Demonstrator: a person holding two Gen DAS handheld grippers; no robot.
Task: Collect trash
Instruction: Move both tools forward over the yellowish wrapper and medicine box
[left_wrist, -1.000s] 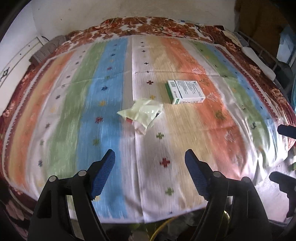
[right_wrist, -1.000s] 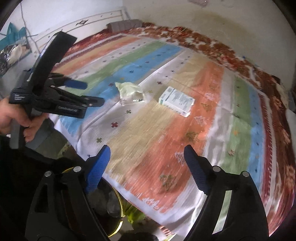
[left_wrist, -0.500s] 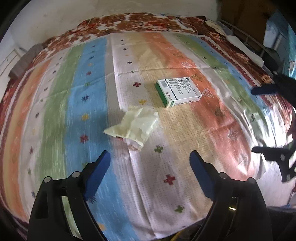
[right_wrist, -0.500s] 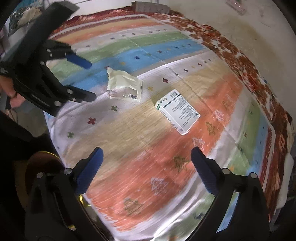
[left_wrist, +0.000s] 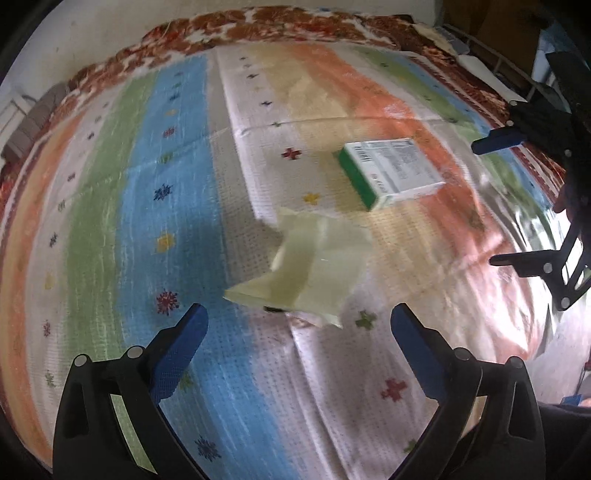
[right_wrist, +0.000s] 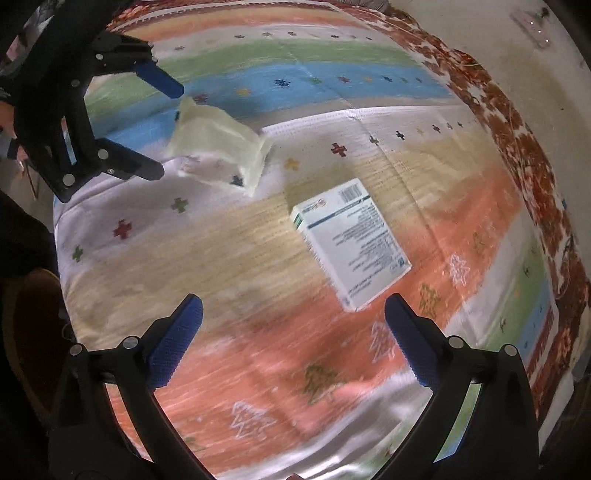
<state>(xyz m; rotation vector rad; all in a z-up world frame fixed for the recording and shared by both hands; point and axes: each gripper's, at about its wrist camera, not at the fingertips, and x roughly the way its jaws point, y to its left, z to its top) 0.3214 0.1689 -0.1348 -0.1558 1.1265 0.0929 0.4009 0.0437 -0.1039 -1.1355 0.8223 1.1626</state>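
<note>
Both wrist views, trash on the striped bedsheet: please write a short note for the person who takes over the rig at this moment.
Left gripper: jaws wide after just opening, nothing between them, poised near the crumpled pale-yellow wrapper.
Right gripper: jaws wide after just opening, empty, aimed toward the white-and-green carton.
Both items lie apart on the striped bedsheet, untouched.
Done: approach only; nothing collected.
Left: grasp the wrapper and the carton, then carry them to a bin, which is not in view now.

Daylight is glaring off the bedspread (left_wrist: 517, 236) toward 3 o'clock; motion blur is smearing both fisheye-bent views.
</note>
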